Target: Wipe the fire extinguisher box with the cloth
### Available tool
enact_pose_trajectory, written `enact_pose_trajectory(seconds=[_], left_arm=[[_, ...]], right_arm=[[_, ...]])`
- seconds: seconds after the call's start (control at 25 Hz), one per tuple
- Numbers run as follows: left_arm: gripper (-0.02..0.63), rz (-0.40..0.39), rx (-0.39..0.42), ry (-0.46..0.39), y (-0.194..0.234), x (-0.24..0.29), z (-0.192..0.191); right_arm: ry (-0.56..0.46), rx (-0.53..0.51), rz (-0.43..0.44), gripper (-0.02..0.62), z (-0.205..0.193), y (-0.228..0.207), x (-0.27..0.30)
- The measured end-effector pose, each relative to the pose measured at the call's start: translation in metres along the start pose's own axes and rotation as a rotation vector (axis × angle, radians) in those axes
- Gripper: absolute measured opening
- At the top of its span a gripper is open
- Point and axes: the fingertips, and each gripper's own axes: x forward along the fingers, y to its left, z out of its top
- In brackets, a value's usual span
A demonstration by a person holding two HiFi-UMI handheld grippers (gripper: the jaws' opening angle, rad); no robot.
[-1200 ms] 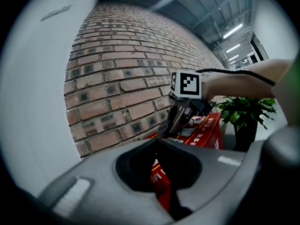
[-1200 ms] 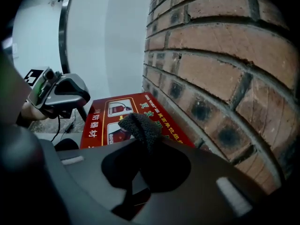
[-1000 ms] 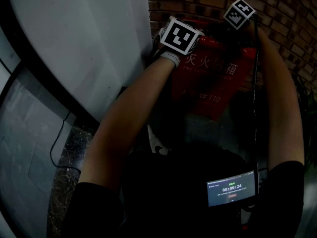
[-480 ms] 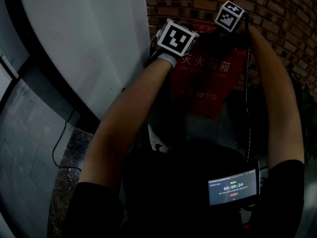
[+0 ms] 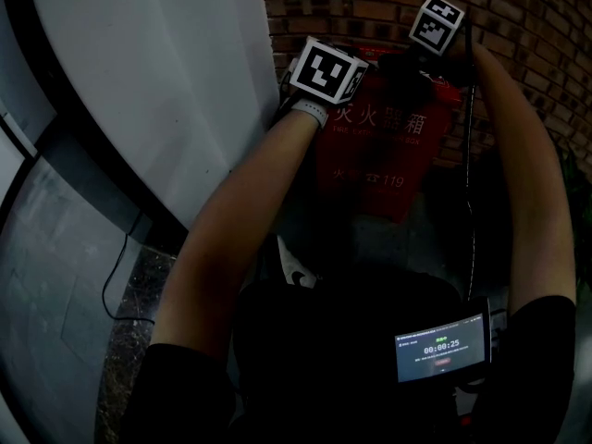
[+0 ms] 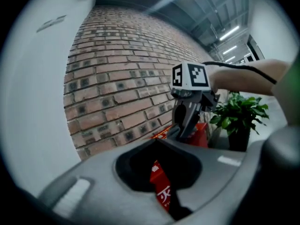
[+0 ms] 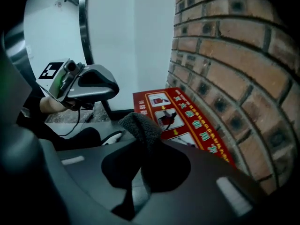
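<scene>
Head view: reaching with both arms over red fire extinguisher box (image 5: 388, 155), set low against brick wall (image 5: 370, 7) beside white panel (image 5: 166, 81). Holding left claw (image 6: 171, 205) at box's upper left corner, jaws drawn together on nothing, red box front showing beyond them. Pinching dark grey cloth (image 7: 140, 125) fast in right claw (image 7: 136, 191), poised over box's pictogram-printed top near the bricks; contact with box impossible to tell. Beyond, leafy potted plant (image 6: 239, 116).
</scene>
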Motion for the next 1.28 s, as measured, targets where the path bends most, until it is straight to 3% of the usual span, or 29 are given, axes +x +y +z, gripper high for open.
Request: enact_pose_trajectory(seconds=[0.16, 0.28, 0.4, 0.64, 0.84, 1.04, 1.28], left_arm=[[0.003, -0.018, 0.008, -0.006, -0.004, 0.011, 0.005], [0.003, -0.035, 0.013, -0.005, -0.007, 0.027, 0.005], [0.003, -0.041, 0.021, -0.004, -0.004, 0.043, 0.006], [0.003, -0.051, 0.009, 0.003, 0.005, 0.067, 0.000], [0.003, -0.079, -0.010, 0.016, 0.006, 0.077, -0.010], [0.003, -0.081, 0.026, 0.012, -0.004, 0.074, -0.015], [0.003, -0.080, 0.024, 0.018, -0.013, 0.060, -0.013]], right_arm=[[-0.067, -0.075, -0.279, 0.025, 0.017, -0.055, -0.027], [-0.062, -0.087, -0.483, 0.025, 0.016, -0.092, -0.040], [-0.031, -0.104, -0.576, 0.025, 0.003, -0.138, -0.037], [-0.030, -0.019, -0.537, 0.025, -0.017, -0.163, -0.011], [-0.072, 0.069, -0.401, 0.025, -0.022, -0.178, 0.010], [-0.138, 0.161, -0.299, 0.023, -0.016, -0.157, 0.010], [-0.104, 0.199, -0.137, 0.025, -0.018, -0.112, 0.013]])
